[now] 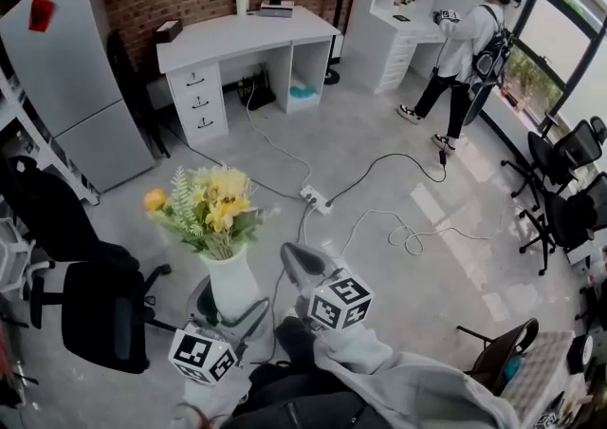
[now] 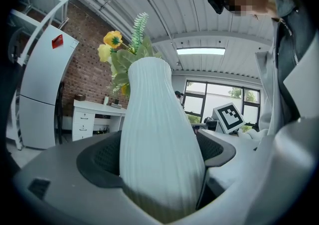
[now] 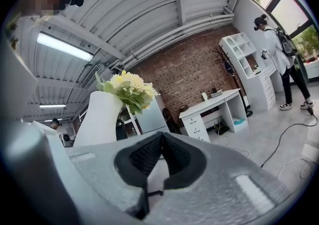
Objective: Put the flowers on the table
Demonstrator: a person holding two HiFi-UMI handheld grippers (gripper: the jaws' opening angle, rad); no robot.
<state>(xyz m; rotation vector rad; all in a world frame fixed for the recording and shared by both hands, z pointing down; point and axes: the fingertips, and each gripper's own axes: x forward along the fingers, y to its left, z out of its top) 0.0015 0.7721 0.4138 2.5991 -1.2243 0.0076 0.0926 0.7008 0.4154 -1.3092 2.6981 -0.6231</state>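
Grey floor (image 1: 379, 256) below: L gripper (image 2: 157, 158) fingers clamp white vase (image 1: 230, 285) w/ yellow flowers (image 1: 213, 204); R gripper (image 3: 160, 152) fingers closed, empty.

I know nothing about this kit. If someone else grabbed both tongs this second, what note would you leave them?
Left tongs: shut on the white ribbed vase, gripping its lower body; the vase is upright with the yellow flowers in it.
Right tongs: shut, nothing between them, held just beside the vase.
Where: the vase is in the air over the floor, and the white table is across the room by the brick wall.
Done: vase gripped.
Left: carry it to the table, set it down upright, then open the left tongs.
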